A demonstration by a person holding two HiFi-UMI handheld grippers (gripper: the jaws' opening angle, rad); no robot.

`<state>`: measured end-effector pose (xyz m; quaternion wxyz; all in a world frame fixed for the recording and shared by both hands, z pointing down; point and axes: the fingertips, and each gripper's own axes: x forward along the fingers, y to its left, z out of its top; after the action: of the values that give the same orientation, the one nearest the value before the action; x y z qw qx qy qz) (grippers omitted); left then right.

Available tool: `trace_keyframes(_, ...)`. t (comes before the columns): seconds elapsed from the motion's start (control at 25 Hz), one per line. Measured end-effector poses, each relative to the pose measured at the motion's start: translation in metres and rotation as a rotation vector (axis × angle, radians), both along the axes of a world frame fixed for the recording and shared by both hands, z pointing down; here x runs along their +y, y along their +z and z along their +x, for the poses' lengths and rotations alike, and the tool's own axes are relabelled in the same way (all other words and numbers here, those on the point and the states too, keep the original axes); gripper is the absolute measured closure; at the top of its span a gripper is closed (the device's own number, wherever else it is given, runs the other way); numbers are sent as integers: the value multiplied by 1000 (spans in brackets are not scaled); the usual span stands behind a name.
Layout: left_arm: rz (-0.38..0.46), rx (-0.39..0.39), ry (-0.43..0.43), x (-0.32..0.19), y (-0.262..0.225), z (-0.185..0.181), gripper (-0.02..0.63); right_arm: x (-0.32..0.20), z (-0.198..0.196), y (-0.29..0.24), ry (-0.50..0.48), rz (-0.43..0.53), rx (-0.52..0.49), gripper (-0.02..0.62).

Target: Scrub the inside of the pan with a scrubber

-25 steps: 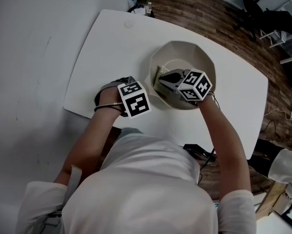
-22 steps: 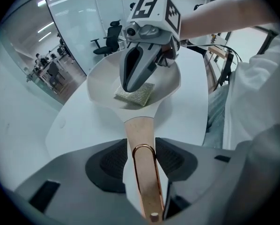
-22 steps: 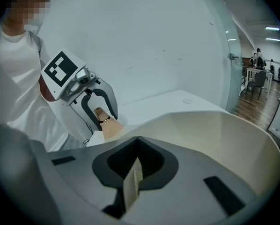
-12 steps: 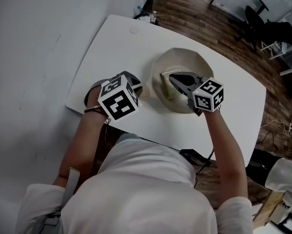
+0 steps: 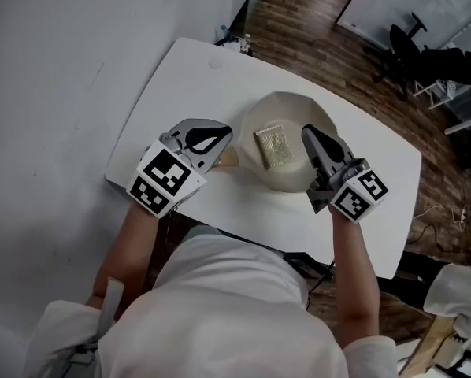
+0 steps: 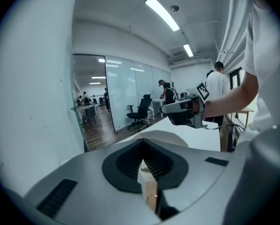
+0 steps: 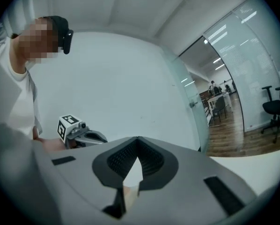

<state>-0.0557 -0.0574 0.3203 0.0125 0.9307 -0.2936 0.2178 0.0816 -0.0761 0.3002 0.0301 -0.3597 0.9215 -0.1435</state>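
Right now you're holding both tongs clear of the pan [image 5: 294, 109], one on each side. Left tongs [image 5: 226, 131] are hovering over the table [image 5: 188, 77] just left of the pan. They've just been closing and are now sitting tip to tip, with nothing between them. Right tongs [image 5: 307, 132] are hanging over the pan's right side, tips also meeting, gripping nothing. Scrubber [image 5: 273, 146] is lying flat inside the pan, near the middle, touching neither pair of tongs. Pan is sitting on the white table, roughly mid-table. Both gripper views are looking outward rather than down at the pan. The left one is showing the right tongs ahead above the table, and the right one is showing the left tongs against the wall [image 7: 130, 78].
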Motion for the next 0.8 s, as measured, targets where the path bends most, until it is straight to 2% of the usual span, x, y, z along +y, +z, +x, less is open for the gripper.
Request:
trace_keyframes(0.2,92,198,-56,-5,-34,-10,594,13,19,-39,141,105,-34,575)
trace_keyframes(0.36,112,320,-85,-8,-51,-19,594,24,32,-60,232,163,-25,575)
trace_keyframes(0.44,118,341,-90,-9,-54,-21,594,29,36,-66,265,187,-19,575)
trace_keyframes(0.8,106,341,-89,-10,-43,-23,594,44,43,-84,332,220,-37,575)
